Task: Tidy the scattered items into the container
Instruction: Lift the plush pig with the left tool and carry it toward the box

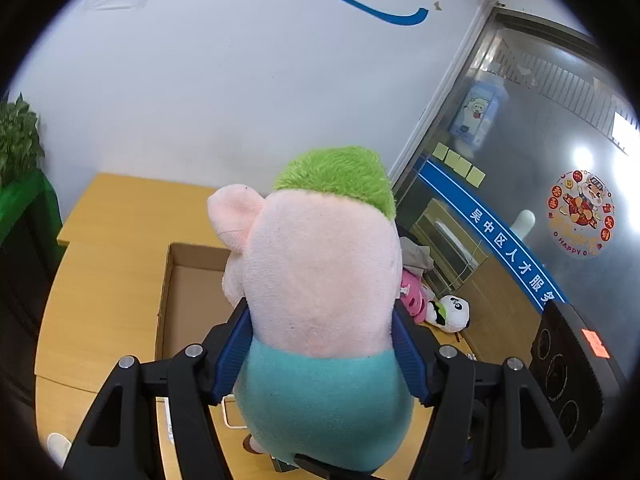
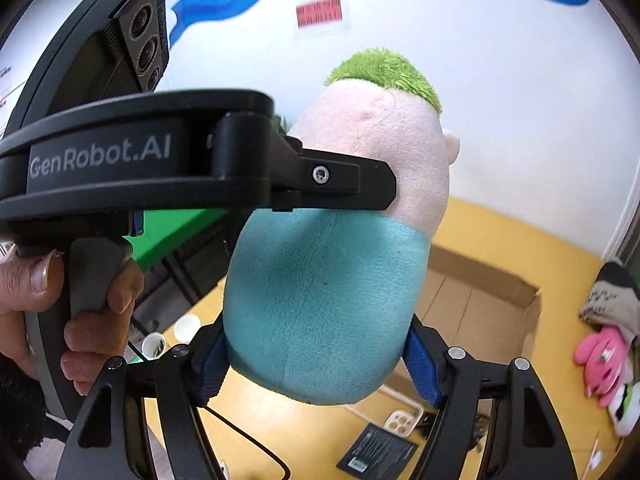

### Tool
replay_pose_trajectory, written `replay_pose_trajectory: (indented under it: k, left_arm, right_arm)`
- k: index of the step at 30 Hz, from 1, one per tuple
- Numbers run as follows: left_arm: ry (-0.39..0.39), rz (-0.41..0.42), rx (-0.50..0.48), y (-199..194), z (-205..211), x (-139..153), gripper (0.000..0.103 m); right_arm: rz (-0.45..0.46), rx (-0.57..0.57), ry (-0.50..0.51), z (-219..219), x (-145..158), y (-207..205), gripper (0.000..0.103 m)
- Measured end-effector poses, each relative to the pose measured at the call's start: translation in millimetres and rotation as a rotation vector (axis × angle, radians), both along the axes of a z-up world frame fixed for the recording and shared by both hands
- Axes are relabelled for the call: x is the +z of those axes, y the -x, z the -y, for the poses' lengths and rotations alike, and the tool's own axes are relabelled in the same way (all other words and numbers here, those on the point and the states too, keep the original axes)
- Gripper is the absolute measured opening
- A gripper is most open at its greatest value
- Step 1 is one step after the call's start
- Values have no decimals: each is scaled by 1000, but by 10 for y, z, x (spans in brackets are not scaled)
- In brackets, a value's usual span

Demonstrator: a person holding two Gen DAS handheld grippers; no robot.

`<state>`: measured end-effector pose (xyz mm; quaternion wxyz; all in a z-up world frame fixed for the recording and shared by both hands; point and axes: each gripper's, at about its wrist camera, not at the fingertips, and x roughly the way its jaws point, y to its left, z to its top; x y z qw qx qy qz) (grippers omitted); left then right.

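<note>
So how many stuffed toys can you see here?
3: a big pink plush with green hair, held up by both grippers; a pink toy and a panda beyond the cardboard box. Others may be hidden.

The cardboard box [image 1: 188,276] on the table [image 1: 108,280] stands open at the top, its floor bare where visible. The plush toy [image 1: 320,280] clamped between both tongs fills the space ahead of them. Beside the box's far right, a pink toy [image 2: 600,360] and panda toy [image 1: 450,312] crowd the table edge.
</note>
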<state>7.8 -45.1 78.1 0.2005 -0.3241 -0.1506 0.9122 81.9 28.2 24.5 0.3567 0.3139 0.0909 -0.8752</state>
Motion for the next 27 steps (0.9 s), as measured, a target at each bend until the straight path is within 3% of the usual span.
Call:
replay_pose_trajectory:
  k: [12,27]
  left_arm:
    - [25,5,-2,-89,-259,44,65]
    - [34,49,54,-242,-92,-99,65]
  right_arm:
    - [11,18,17,-40,52,-84,79]
    - [70,68,27,361,-155,-75,79]
